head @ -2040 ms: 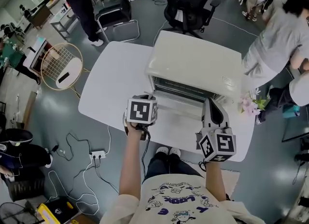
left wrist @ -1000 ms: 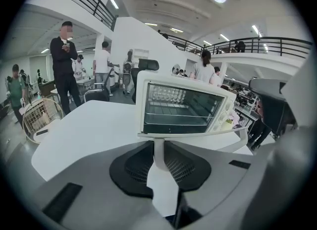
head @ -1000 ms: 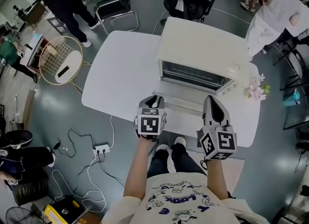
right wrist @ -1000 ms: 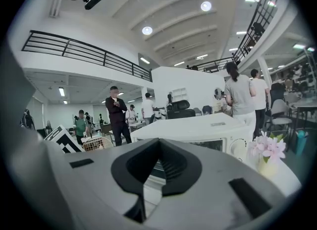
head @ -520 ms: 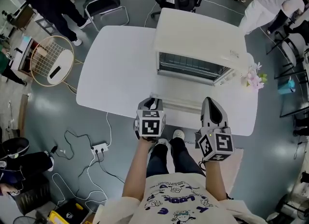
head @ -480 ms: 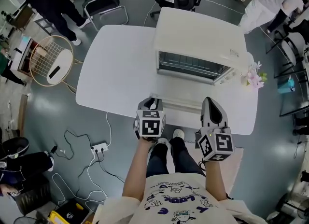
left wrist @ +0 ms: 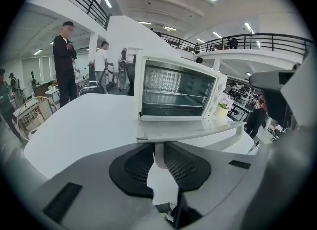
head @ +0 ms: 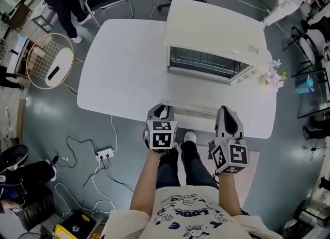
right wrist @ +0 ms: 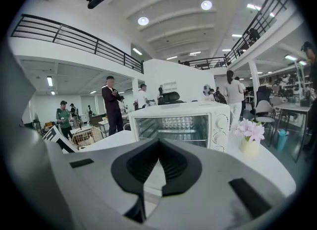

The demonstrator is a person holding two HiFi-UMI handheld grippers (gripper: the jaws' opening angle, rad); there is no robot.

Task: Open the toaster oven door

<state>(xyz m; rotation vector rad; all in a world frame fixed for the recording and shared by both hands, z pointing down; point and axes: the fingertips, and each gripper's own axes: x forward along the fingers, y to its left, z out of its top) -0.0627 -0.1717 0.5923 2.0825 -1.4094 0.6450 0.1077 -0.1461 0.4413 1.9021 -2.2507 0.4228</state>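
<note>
The white toaster oven [head: 214, 32] stands at the back right of the white table [head: 113, 63]. Its door [head: 203, 92] hangs open, lying flat toward me, and the wire rack inside shows in the left gripper view [left wrist: 176, 90]. My left gripper [head: 161, 111] is shut on the left end of the door handle [head: 191, 110]; the white handle post [left wrist: 159, 149] sits between its black pads [left wrist: 133, 167]. My right gripper [head: 227, 115] hovers over the table's front edge, right of the door, touching nothing. Its jaws [right wrist: 158, 147] meet at the tips with nothing between them.
A small pot of pink flowers [head: 272, 75] stands just right of the oven. A round wire basket [head: 49, 67] is on the floor to the left. A power strip and cables [head: 103, 154] lie left of my legs. Chairs and people stand beyond the table.
The door has swung from part-open down to flat. Both grippers have come down and back toward the table's front edge, the left one still on the handle.
</note>
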